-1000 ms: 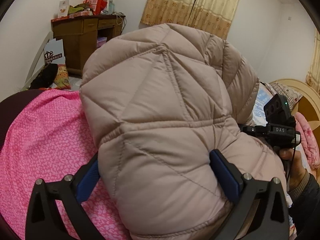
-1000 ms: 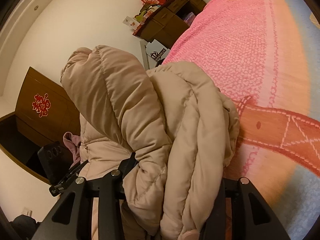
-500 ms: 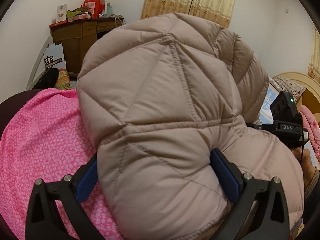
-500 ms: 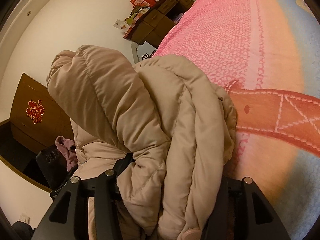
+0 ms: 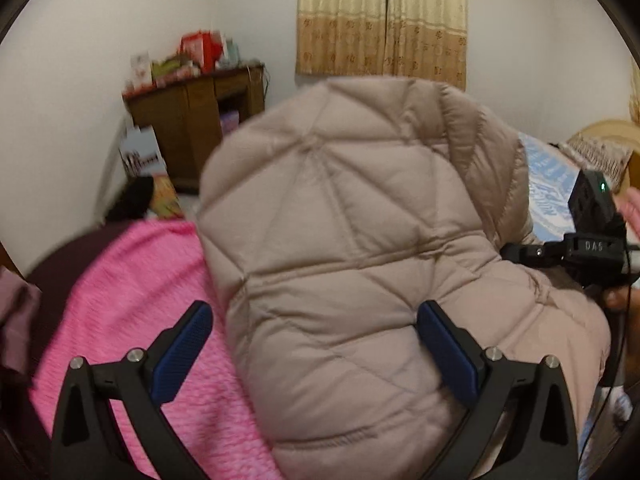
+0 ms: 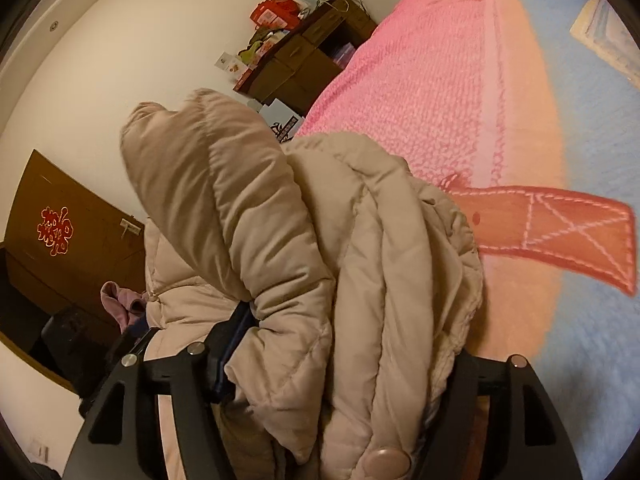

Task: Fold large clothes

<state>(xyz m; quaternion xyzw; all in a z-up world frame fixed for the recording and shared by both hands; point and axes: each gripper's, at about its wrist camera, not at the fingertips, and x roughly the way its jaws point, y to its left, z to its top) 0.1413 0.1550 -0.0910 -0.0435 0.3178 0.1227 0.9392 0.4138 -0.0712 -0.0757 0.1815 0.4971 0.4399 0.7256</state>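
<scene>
A puffy beige jacket [image 5: 360, 264] is held bunched up above the pink bed cover [image 5: 120, 300]. The left hand-held gripper [image 5: 316, 344] is seen spread apart, its right pad touching the jacket, the left pad clear. The right hand-held gripper [image 6: 340, 364] is clamped on folded jacket layers [image 6: 360, 280]. A wooden desk [image 5: 196, 120] is seen beyond the bed's far corner.

Jacket [image 5: 352, 280] above bedspread [image 5: 132, 300], desk [image 5: 192, 120] behind.
</scene>
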